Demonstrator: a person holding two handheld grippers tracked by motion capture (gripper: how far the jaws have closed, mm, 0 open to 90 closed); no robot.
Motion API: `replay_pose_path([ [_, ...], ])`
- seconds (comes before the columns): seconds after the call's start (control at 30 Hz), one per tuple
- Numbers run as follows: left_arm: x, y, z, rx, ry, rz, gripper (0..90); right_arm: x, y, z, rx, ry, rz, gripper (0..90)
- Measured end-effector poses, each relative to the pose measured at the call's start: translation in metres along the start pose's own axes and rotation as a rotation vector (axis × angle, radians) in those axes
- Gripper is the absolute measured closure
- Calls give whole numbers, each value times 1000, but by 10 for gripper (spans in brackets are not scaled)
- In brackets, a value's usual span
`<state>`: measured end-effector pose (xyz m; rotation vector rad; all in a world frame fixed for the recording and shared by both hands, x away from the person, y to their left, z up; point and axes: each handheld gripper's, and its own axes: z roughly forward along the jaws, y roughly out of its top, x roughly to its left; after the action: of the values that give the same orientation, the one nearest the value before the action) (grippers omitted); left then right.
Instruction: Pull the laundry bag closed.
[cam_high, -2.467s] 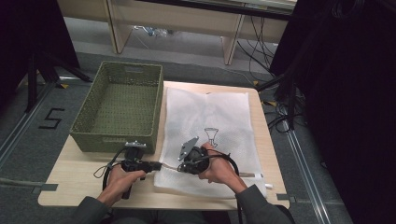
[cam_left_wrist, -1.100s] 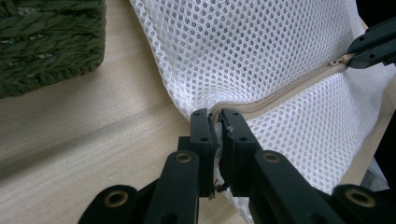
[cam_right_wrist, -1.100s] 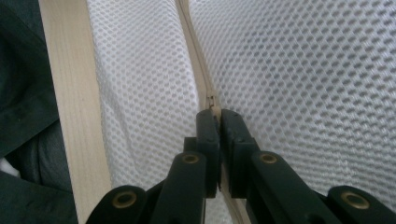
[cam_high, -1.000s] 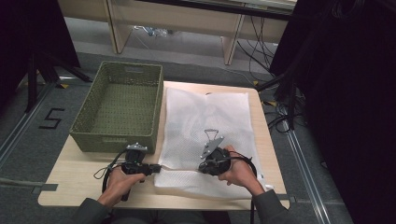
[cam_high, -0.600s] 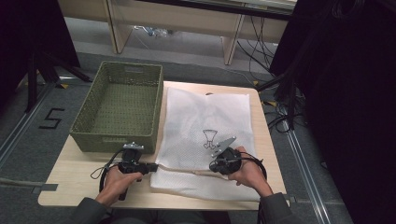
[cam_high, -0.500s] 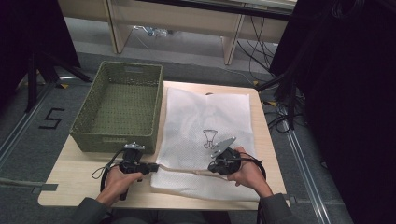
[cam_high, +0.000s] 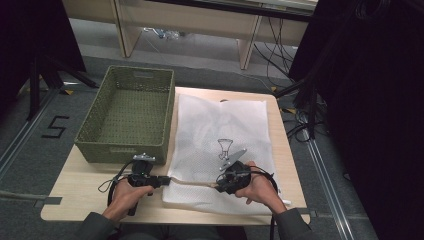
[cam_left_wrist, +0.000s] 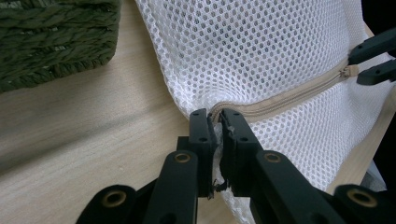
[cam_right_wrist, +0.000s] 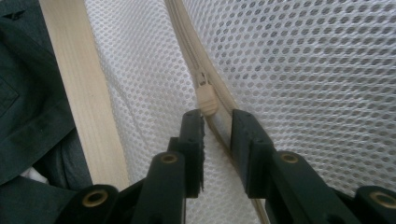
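One mesh bag (cam_high: 220, 150), near table edge: left gripper (cam_left_wrist: 215, 122) clamped its zipper end; right gripper (cam_right_wrist: 215, 119), jaws slightly parted, straddled one zipper pull (cam_right_wrist: 206, 99).

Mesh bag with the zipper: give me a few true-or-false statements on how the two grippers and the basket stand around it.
1. The left gripper pinches the mesh bag at the zipper's end. True.
2. The right gripper has the zipper slider clamped. False: the slider lies just ahead of its parted fingers.
3. The green basket holds the bag. False: the bag lies flat on the table beside it.
4. A funnel-like shape shows on the bag. True.
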<state>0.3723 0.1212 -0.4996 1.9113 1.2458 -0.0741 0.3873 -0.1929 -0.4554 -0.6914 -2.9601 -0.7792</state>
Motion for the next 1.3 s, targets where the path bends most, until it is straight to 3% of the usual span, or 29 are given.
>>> replay_pose_path([
  [0.17, -1, 0, 0, -1, 0, 1, 825, 4, 5, 5, -1, 16, -19, 754],
  [0.5, -3, -1, 0, 0, 0, 8, 823, 4, 8, 2, -34, 23, -4, 831],
  [0.63, -3, -1, 1, 1, 1, 8, 823, 5, 8, 2, -28, 29, -25, 871],
  [1.0, -4, -1, 2, 4, 11, 17, 838, 5, 8, -4, -14, 12, -42, 875],
  [1.3, -3, -1, 2, 2, 5, 14, 838, -2, -4, -13, -7, 13, -4, 874],
])
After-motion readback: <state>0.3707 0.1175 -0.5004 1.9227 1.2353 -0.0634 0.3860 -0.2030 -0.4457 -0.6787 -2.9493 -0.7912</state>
